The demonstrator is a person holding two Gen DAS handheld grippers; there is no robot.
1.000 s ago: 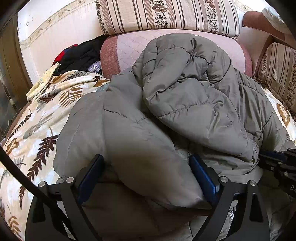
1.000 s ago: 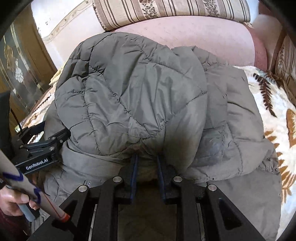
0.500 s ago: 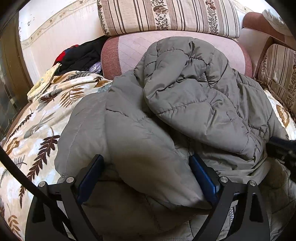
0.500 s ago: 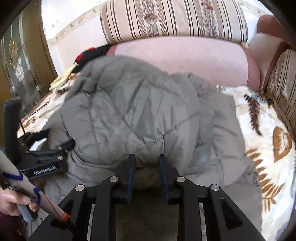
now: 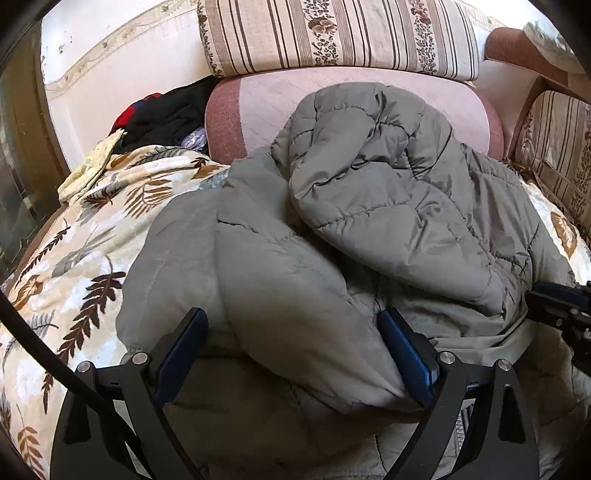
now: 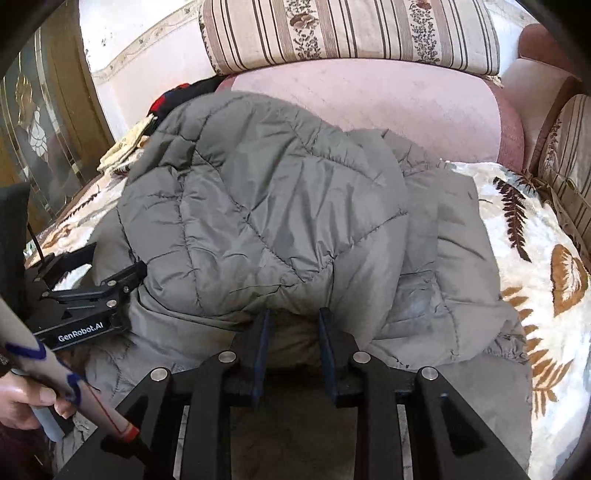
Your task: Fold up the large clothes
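A grey quilted jacket lies bunched on a leaf-patterned blanket on a sofa, its upper half folded over toward me. My left gripper stands wide open with a thick padded fold of the jacket lying between its blue pads. In the right wrist view the jacket fills the middle. My right gripper has its jaws a little apart at the jacket's near edge, and the pads do not press on the cloth. The left gripper shows at the jacket's left side, and the right gripper shows at the left wrist view's right edge.
The pink sofa backrest and a striped cushion rise behind the jacket. Dark and red clothes are heaped at the back left. A striped armrest cushion borders the right. A hand grips a handle at lower left.
My right gripper's jaws have parted slightly and let the jacket's folded edge loose. The folded-over part has settled lower and farther from that camera. The left gripper has stayed put.
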